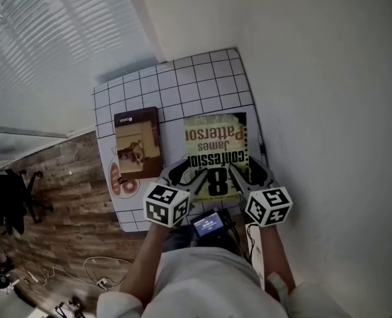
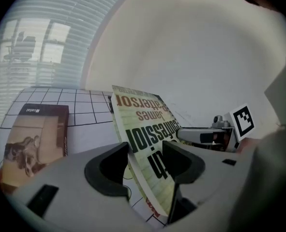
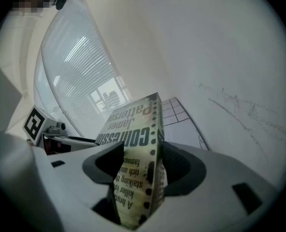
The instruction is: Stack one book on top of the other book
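Observation:
A yellow-green paperback [image 1: 215, 144] is held over the gridded white table [image 1: 182, 78] by both grippers at its near edge. My left gripper [image 1: 188, 175] is shut on the near left corner, and in the left gripper view the cover [image 2: 143, 124] runs between the jaws [image 2: 145, 161]. My right gripper [image 1: 249, 175] is shut on the near right corner, where the book's spine [image 3: 133, 124] is clamped between the pads [image 3: 142, 166]. A brown book [image 1: 138, 143] lies flat on the table to the left, also seen as the brown book [image 2: 36, 139] in the left gripper view.
A round patterned disc [image 1: 119, 181] lies at the brown book's near left corner. A white wall [image 1: 328, 111] borders the table on the right. Left of the table is wood floor [image 1: 69, 177] with an office chair [image 1: 13, 197] and cables [image 1: 96, 270]. Window blinds [image 1: 50, 45] lie beyond.

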Available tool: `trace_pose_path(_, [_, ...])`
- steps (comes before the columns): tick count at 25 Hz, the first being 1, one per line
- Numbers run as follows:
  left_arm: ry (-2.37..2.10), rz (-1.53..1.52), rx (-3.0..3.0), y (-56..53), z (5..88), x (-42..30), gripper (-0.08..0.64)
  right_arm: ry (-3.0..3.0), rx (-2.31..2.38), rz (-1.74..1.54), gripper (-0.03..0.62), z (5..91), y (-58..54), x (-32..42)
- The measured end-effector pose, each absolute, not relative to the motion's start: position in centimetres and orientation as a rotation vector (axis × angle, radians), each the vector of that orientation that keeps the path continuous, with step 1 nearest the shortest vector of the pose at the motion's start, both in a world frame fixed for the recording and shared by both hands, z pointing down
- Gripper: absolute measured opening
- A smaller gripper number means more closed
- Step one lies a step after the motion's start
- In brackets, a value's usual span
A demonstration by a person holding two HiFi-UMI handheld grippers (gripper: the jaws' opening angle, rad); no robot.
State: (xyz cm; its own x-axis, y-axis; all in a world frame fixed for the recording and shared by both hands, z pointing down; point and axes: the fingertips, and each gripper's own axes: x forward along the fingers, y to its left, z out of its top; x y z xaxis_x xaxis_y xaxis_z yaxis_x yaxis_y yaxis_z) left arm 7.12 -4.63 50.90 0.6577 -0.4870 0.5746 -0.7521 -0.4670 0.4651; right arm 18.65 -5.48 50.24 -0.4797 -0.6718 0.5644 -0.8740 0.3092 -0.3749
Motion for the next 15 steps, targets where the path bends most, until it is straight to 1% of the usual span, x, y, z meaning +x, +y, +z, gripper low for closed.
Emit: trace_pose_path(15, [-1.032,0.442,2.161,-5.5,48.7,7.5,0.23,-2.348,1.35,0.891,0.253,48.0,-6.7,19.0])
